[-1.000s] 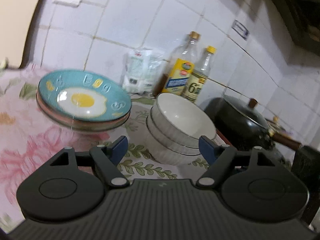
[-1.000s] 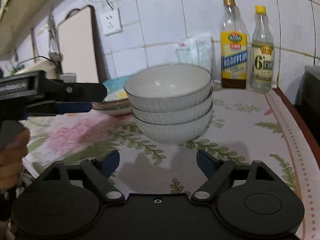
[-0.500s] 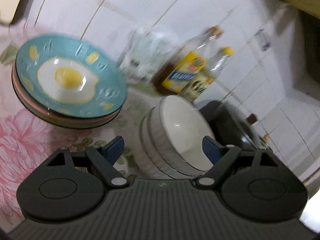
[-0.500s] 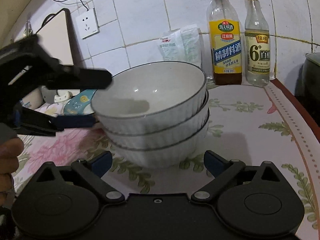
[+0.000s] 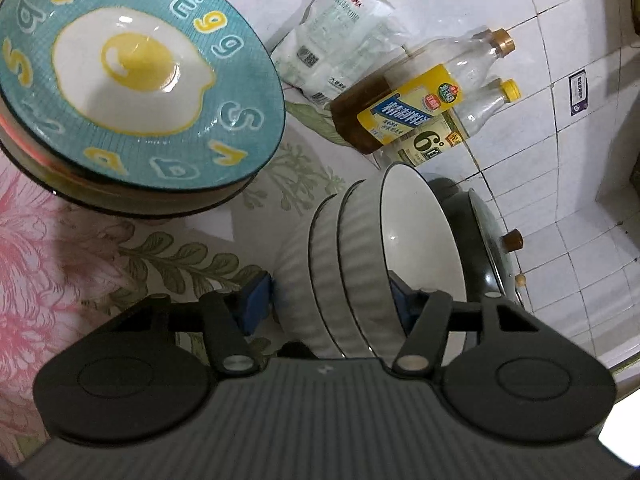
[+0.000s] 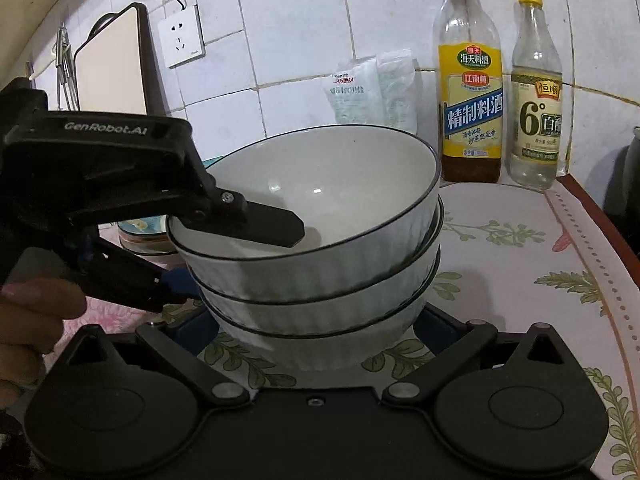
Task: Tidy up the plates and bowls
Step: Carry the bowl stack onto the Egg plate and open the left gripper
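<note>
Bowls sitting stacked on flowered tablecloth, beside plates. Left gripper closing astride top bowls' rims, one finger inside top bowl, contact unclear. Right gripper gaping wide around bottom bowl.

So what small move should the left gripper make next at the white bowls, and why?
Probably finish closing. The left gripper has just been closing, one finger inside the top bowl, one outside the stack; a firm press is not clear yet, so lifting now might slip.
</note>
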`<state>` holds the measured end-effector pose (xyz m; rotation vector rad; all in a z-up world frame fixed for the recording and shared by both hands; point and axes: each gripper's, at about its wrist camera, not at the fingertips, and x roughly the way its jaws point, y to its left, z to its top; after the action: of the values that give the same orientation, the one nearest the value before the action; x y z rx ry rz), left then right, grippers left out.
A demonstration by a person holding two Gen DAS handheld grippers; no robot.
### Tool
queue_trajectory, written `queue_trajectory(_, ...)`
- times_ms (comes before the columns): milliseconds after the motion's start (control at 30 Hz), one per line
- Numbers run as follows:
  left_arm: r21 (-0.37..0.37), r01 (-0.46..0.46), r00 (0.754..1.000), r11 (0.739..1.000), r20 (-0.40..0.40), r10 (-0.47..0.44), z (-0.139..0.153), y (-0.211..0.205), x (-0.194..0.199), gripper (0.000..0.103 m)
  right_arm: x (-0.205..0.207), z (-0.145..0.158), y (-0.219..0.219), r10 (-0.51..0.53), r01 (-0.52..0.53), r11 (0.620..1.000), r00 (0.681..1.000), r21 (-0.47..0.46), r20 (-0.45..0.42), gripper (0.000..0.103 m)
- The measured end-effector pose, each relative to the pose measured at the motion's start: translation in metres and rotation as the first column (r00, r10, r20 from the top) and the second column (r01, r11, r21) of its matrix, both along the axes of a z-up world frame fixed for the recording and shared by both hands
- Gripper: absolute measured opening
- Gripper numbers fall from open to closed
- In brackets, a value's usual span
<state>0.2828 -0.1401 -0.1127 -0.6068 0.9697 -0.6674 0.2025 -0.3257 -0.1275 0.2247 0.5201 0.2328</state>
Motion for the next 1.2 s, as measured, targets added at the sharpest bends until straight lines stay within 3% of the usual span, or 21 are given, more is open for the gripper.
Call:
queue_trajectory(133, -0.016, -0.001, 0.999, 1.000, -0.036, 0.000, -0.007, 0.000, 0.006, 0.052, 0.003, 0.001, 0.001, 0.025, -0.025, 0.999, 1.000, -0.024, -0.014, 0.103)
queue_trajectory(267, 0.055, 0.024, 1.000, 0.998, 0.002, -0.024, -0.001, -0.005, -0.001, 0.050, 0.002, 0.003, 0.003, 0.050, -0.050, 0.997, 0.999, -0.057, -0.006, 0.103)
queue_trajectory(433, 0.053, 0.034, 0.999, 0.998, -0.008, -0.034, 0.001, -0.002, -0.010, 0.050, -0.011, 0.004, 0.002, 0.056, -0.054, 0.997, 0.998, -0.049, 0.037, 0.103)
queue_trajectory(633, 0.084, 0.034, 0.998, 0.996, 0.053, -0.039, 0.014, 0.005, -0.029, 0.050, -0.026, 0.006, 0.006, 0.069, -0.066, 0.997, 0.993, -0.028, 0.092, 0.103)
queue_trajectory(933, 0.111, -0.002, 0.992, 0.994, 0.125, -0.012, 0.047, 0.033, -0.053, 0.050, -0.039, 0.025, 0.031, 0.112, -0.110, 0.994, 0.981, -0.021, 0.156, 0.103)
queue_trajectory(1200, 0.162, -0.068, 0.973, 0.984, 0.227, 0.030, 0.090, 0.069, -0.053, 0.050, -0.025, 0.055, 0.064, 0.150, -0.150, 0.989, 0.963, -0.016, 0.224, 0.103)
